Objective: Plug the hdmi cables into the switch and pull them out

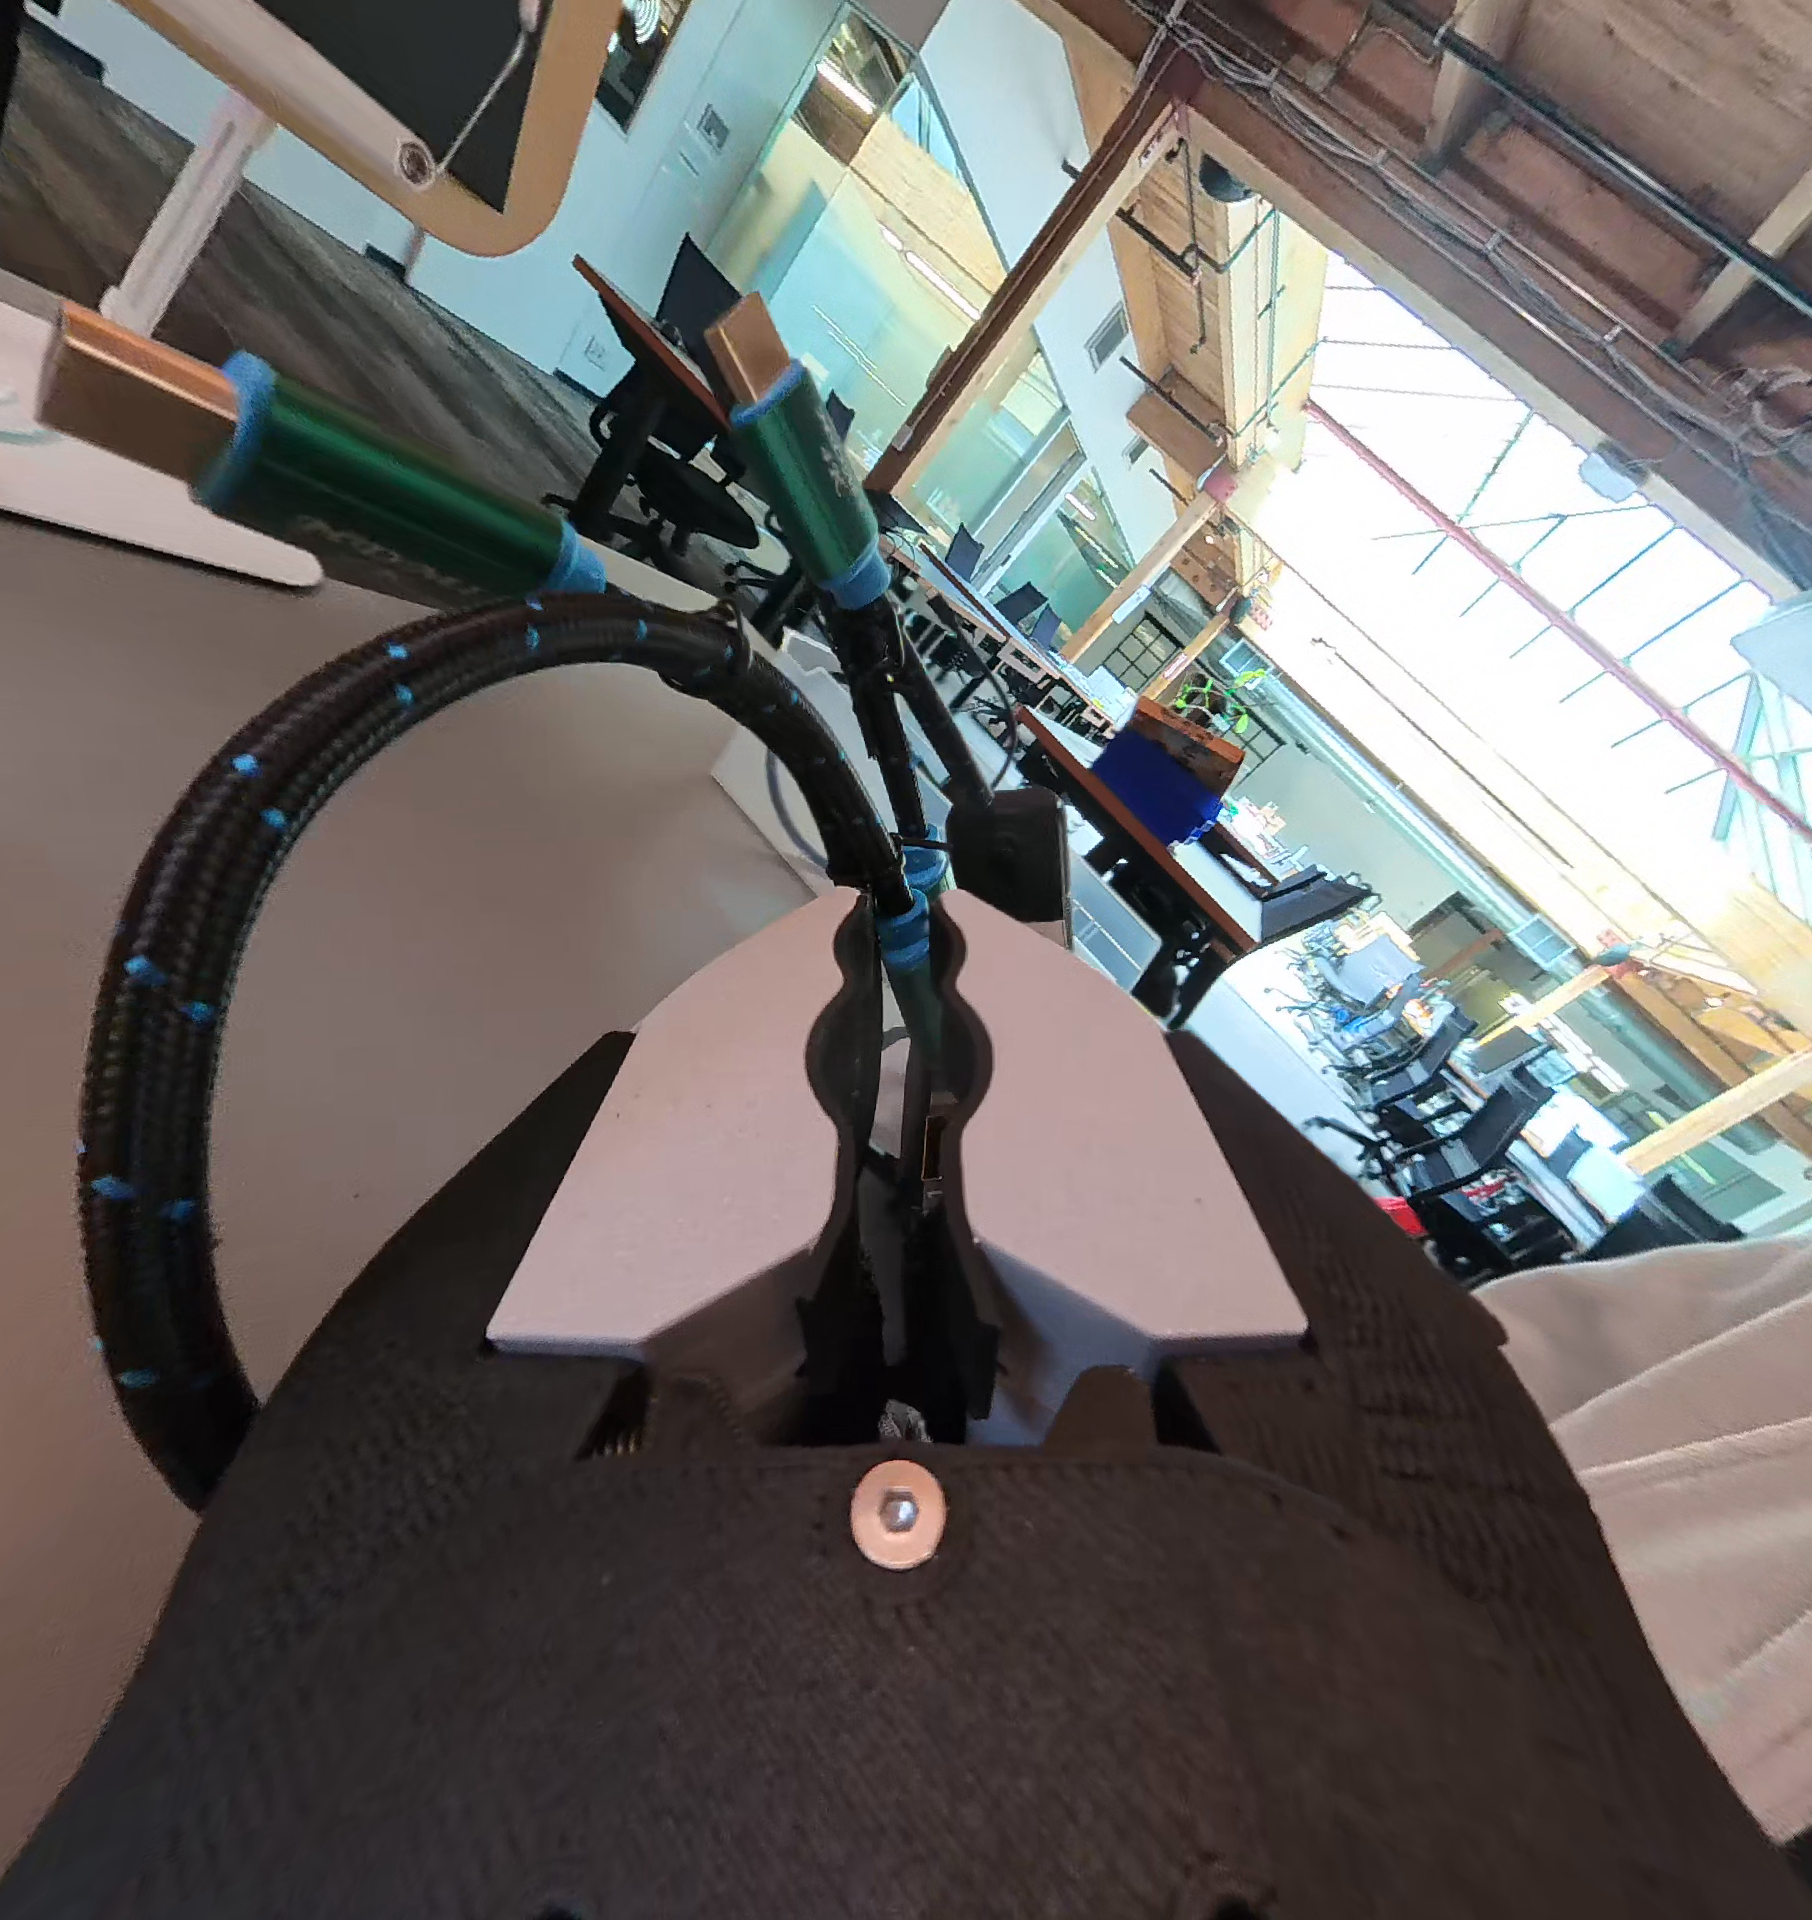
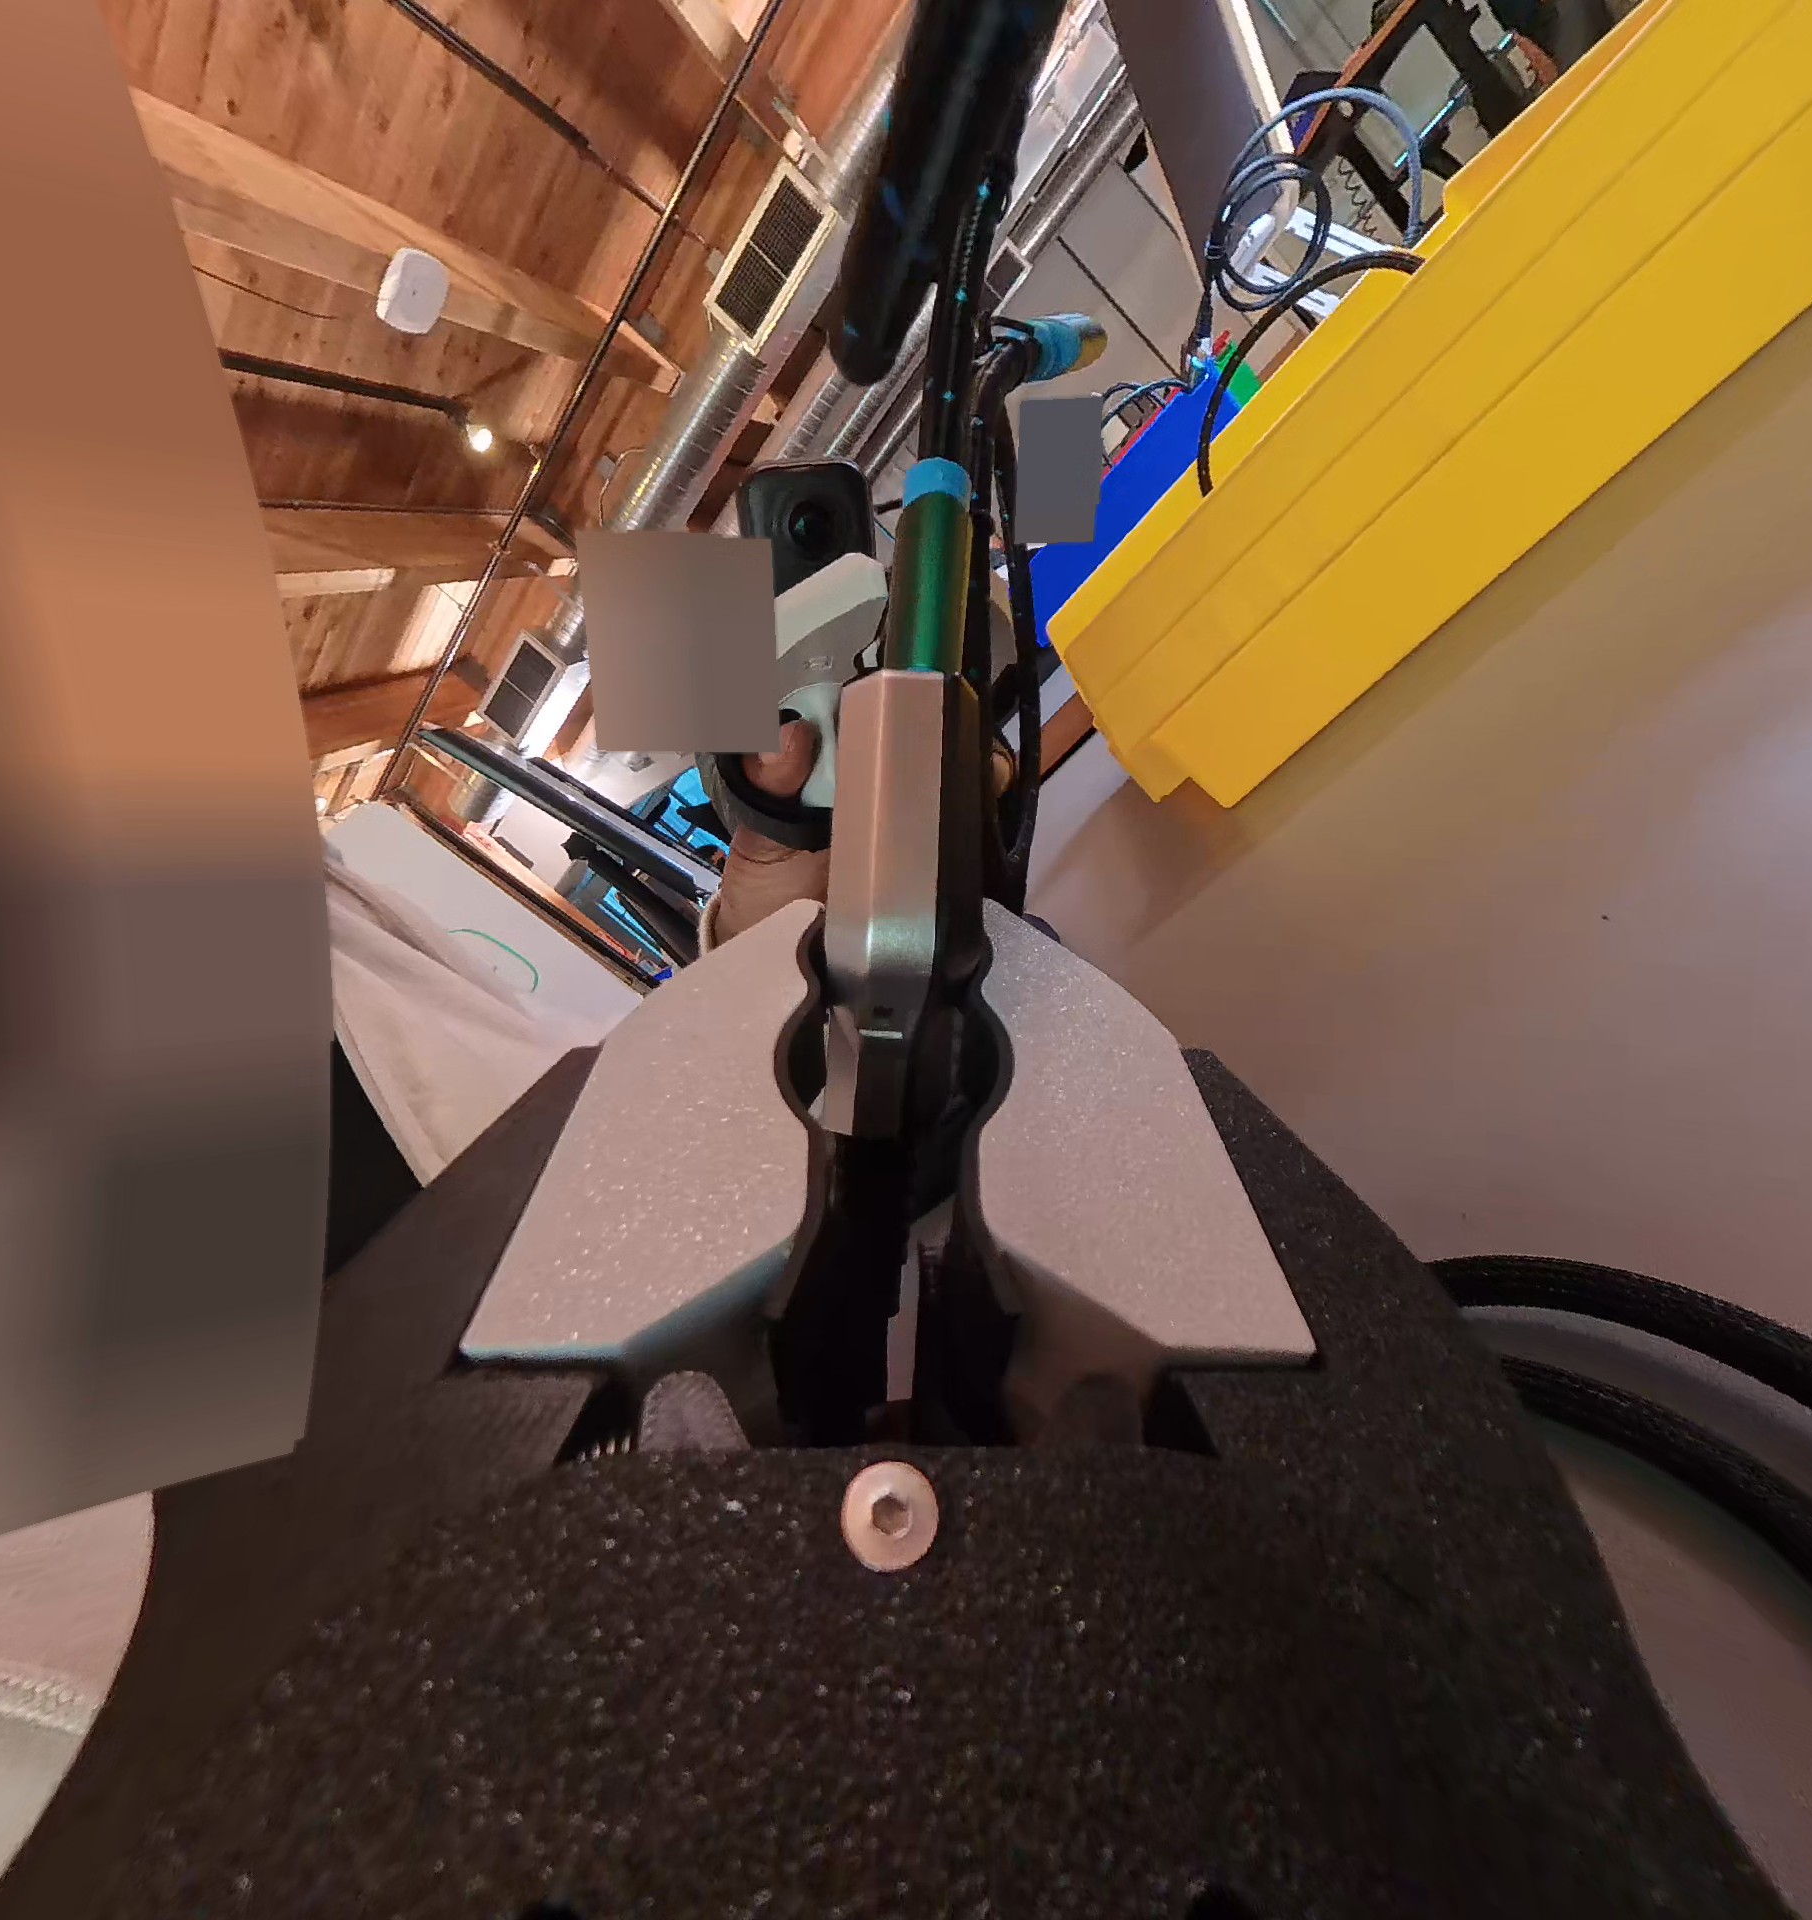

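While left gripper (image 1: 900,935) clamps green plug (image 1: 917,997) — right gripper (image 2: 897,940) clamps switch (image 2: 881,831).

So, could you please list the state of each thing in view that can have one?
Left gripper: jaws shut on a green plug.
Right gripper: jaws shut on the grey switch.
Green plug: seated in the switch's far end.
Two spare plugs: unplugged, gold tips bare.
Braided cable: looped, off the table.

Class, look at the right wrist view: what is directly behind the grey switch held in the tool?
Behind the grey switch, a green connector meets its far end, with braided cables running beyond. The switch covers the port, so whether the connector is fully seated cannot be seen.
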Demonstrator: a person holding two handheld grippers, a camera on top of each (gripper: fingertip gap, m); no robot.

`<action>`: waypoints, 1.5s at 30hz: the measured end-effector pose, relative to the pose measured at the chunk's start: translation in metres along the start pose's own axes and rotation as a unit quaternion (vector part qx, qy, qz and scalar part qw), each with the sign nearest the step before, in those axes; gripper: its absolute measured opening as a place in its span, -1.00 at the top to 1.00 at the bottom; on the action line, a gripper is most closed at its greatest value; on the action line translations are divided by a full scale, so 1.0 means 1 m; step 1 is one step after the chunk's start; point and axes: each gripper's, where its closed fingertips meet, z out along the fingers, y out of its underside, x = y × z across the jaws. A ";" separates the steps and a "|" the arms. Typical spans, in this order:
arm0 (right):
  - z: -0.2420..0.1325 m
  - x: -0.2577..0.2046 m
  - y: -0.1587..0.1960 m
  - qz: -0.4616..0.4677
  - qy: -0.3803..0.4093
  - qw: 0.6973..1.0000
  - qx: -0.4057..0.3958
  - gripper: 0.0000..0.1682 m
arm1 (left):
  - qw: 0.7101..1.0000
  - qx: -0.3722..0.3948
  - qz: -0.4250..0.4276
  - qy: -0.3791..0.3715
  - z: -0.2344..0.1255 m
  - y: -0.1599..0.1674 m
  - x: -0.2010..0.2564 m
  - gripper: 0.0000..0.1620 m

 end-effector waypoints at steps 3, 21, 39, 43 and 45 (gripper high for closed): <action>-0.002 0.002 -0.003 0.013 -0.001 1.000 0.011 0.75 | 0.999 -0.002 -0.035 0.040 0.002 -0.002 0.005 0.67; -0.004 0.000 -0.006 -0.009 0.001 1.000 0.027 0.75 | 0.998 -0.020 -0.052 0.012 0.019 0.001 0.000 0.78; -0.003 0.012 -0.003 -0.029 0.052 0.998 0.035 0.77 | 0.981 -0.136 0.131 -0.035 0.020 0.028 -0.009 0.72; -0.005 0.005 -0.012 -0.047 0.040 0.997 0.053 0.77 | 0.979 -0.131 0.154 -0.013 0.027 0.033 0.004 0.76; -0.005 0.001 -0.020 -0.049 0.020 0.996 0.065 0.77 | 0.975 -0.150 0.166 0.007 0.032 0.024 0.008 0.76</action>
